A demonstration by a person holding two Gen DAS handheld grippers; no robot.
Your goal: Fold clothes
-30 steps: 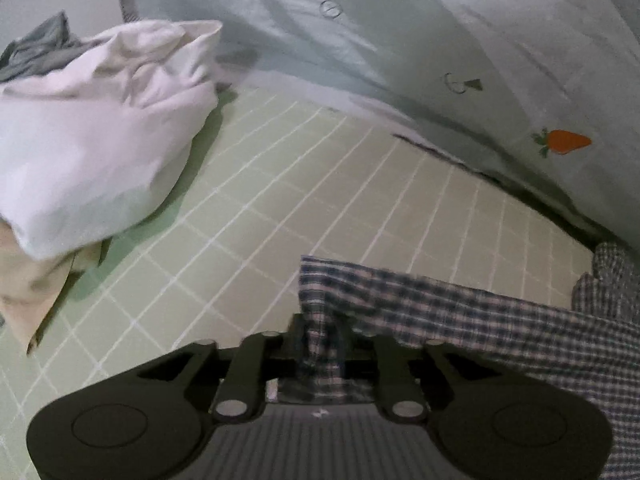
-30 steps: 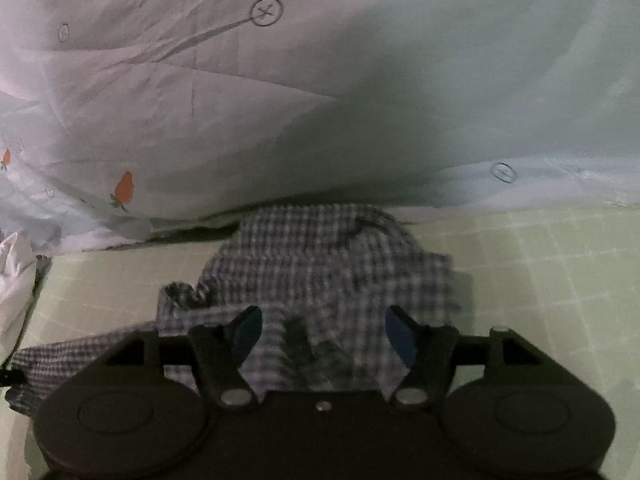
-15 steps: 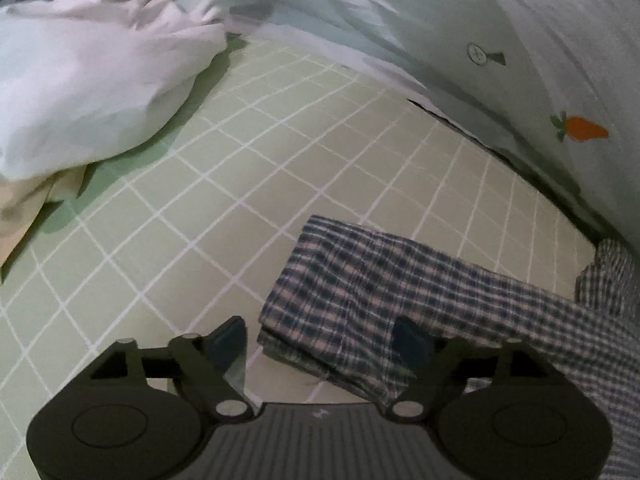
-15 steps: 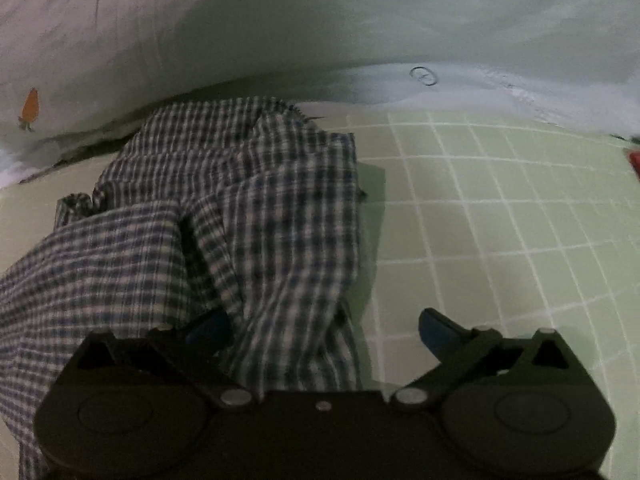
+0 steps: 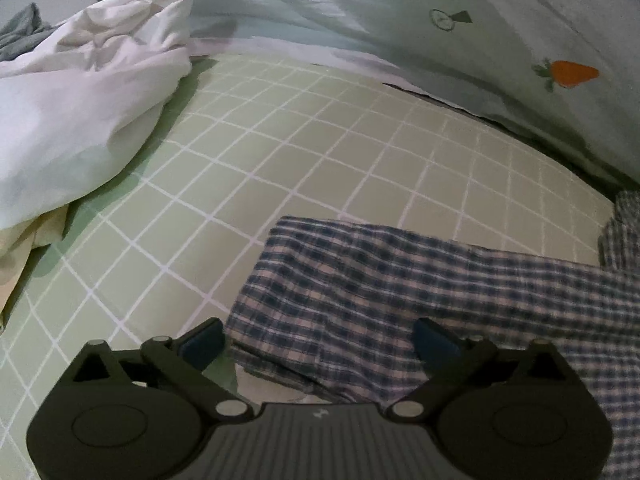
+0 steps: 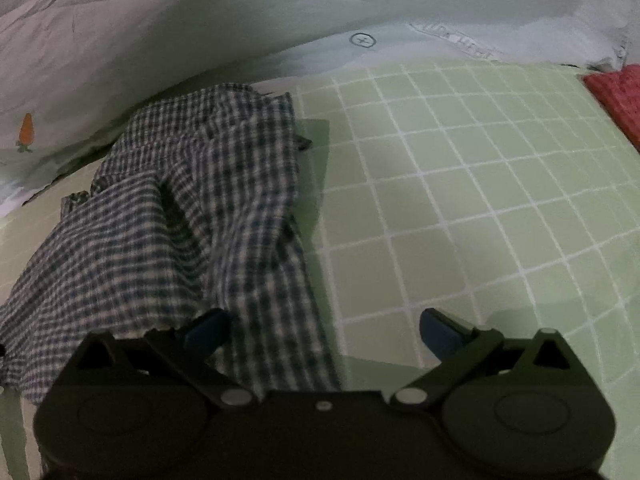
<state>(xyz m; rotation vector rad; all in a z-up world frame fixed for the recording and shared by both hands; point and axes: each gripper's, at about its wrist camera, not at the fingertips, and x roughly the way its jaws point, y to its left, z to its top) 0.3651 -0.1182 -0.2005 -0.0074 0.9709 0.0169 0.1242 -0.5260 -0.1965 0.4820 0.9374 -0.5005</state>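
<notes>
- Here, the left gripper point(image 5: 320, 340) is hovering with its jaws spread wide and gripping nothing; the near edge of the checked shirt point(image 5: 420, 288) is lying between and just ahead of its fingertips.
- The shirt is lying on the green grid sheet point(image 5: 280, 168), its sleeve-like strip stretching flat towards the right of the left wrist view, with a straight outer edge facing the open sheet.
- The right gripper point(image 6: 324, 330) is also standing wide apart and holding nothing; its left fingertip point(image 6: 206, 328) is sitting at or just over the shirt's point(image 6: 192, 208) rumpled edge, and whether it is touching the cloth I cannot tell.
- In the right wrist view the shirt is bunching into soft folds, its far end lying just beside the pale quilt point(image 6: 160, 20).
- To the right of the shirt, a broad stretch of sheet point(image 6: 480, 200) is lying bare, giving open room on that side.
- In the left wrist view, more bare sheet is running between the shirt and a heap of white cloth point(image 5: 80, 100), which is crowding the left side.
- A cream cloth point(image 5: 24, 248) is peeking out under that heap, and a grey garment point(image 5: 20, 32) is lying behind it.
- The quilt point(image 5: 440, 20), printed with a carrot point(image 5: 572, 73), is bordering the far edge of the sheet and closing off that side.
- A red cloth point(image 6: 618, 100) is lying at the far right edge, well apart from the shirt.
</notes>
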